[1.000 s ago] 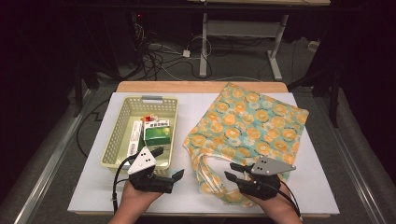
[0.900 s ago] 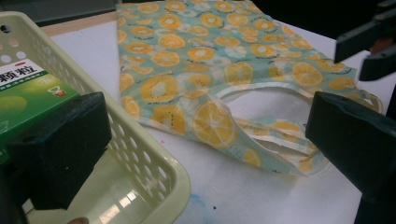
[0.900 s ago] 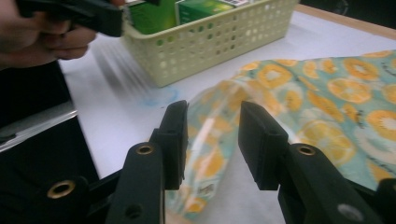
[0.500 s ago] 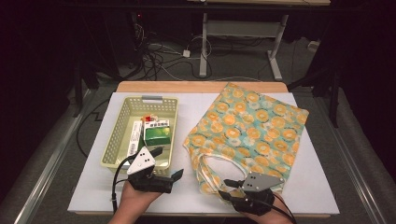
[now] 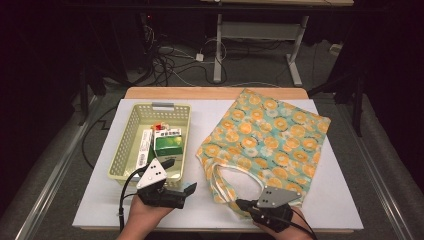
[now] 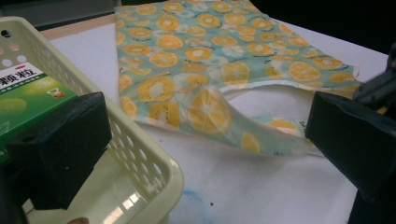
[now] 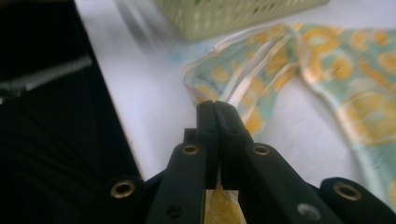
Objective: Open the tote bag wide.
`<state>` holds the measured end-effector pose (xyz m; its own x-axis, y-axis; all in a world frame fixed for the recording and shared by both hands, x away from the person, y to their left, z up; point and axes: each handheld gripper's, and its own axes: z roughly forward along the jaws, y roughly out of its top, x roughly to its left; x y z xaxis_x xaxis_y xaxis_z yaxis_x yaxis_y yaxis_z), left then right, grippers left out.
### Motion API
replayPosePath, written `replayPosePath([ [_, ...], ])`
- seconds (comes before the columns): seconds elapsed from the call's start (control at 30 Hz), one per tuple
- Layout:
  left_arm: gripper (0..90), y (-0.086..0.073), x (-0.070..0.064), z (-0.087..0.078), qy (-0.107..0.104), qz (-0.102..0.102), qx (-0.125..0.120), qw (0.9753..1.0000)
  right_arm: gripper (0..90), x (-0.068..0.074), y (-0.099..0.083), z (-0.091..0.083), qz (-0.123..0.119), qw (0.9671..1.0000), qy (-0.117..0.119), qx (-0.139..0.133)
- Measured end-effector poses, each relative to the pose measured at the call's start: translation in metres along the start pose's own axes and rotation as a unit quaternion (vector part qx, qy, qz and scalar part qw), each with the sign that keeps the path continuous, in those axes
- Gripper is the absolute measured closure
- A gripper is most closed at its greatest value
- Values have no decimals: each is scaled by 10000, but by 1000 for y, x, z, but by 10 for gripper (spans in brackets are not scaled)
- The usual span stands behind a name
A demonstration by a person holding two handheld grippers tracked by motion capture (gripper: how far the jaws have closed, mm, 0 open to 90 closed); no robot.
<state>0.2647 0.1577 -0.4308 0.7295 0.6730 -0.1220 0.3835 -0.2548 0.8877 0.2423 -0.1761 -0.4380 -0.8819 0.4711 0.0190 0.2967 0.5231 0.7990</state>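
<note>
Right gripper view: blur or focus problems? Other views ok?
Right gripper view: motion smear on the basket and table edge, bag soft. Left gripper view: jaws blurred up close, bag sharp, glare on basket floor. High view: table bright, surroundings dark.

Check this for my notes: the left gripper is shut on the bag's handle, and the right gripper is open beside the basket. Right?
Sides are swapped. The right gripper is shut on the bag's handle, per the right gripper view; the left gripper is open beside the basket, per the left gripper view.

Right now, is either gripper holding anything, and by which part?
The right gripper is shut on the bag, pinching its handle strap. The left gripper is open, holding nothing.
</note>
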Motion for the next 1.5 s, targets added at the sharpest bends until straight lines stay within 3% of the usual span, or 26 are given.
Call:
replayPosePath([
  [0.07, 0, -1, -1, -2, 10, -4, 8, 10000, 900, -8, 6, -12, 142, 9991, -147, -376],
  [0.3, 0, -8, -7, -7, -14, -39, -7, 10000, 900, -43, 10, -36, 565, 9913, -631, -1008],
  [0.47, 0, -12, -9, -13, 56, -71, 23, 10000, 900, -78, 8, -46, 872, 9837, -976, -1230],
  [0.53, 0, -13, -10, -14, 68, -81, 25, 9999, 900, -85, 7, -46, 933, 9821, -1042, -1263],
  [0.57, 0, -15, -10, -16, 95, -111, 37, 9999, 900, -100, 4, -45, 1052, 9795, -1173, -1257],
  [0.63, 0, -16, -11, -17, 105, -130, 38, 9999, 900, -107, 3, -44, 1102, 9783, -1237, -1247],
  [0.67, 0, -17, -11, -18, 117, -149, 48, 9998, 900, -121, -1, -41, 1265, 9757, -1310, -1221],
  [0.73, 0, -20, -12, -19, 132, -180, 56, 9997, 900, -133, -4, -36, 1372, 9744, -1371, -1135],
  [0.97, 0, -25, -12, -23, 188, -239, 109, 9995, 900, -157, -14, -25, 1541, 9717, -1597, -811],
  [1.1, 0, -26, -10, -24, 202, -260, 111, 9994, 900, -178, -26, -18, 1752, 9658, -1835, -533],
  [1.23, 0, -26, -10, -23, 200, -250, 137, 9994, 900, -184, -35, -16, 1827, 9631, -1944, -342],
  [1.4, 0, -25, -11, -22, 179, -207, 140, 9995, 891, -185, -41, -15, 1859, 9627, -1956, -209],
  [1.5, 0, -25, -10, -21, 167, -213, 131, 9995, 819, -186, -43, -17, 1893, 9625, -1935, -186],
])
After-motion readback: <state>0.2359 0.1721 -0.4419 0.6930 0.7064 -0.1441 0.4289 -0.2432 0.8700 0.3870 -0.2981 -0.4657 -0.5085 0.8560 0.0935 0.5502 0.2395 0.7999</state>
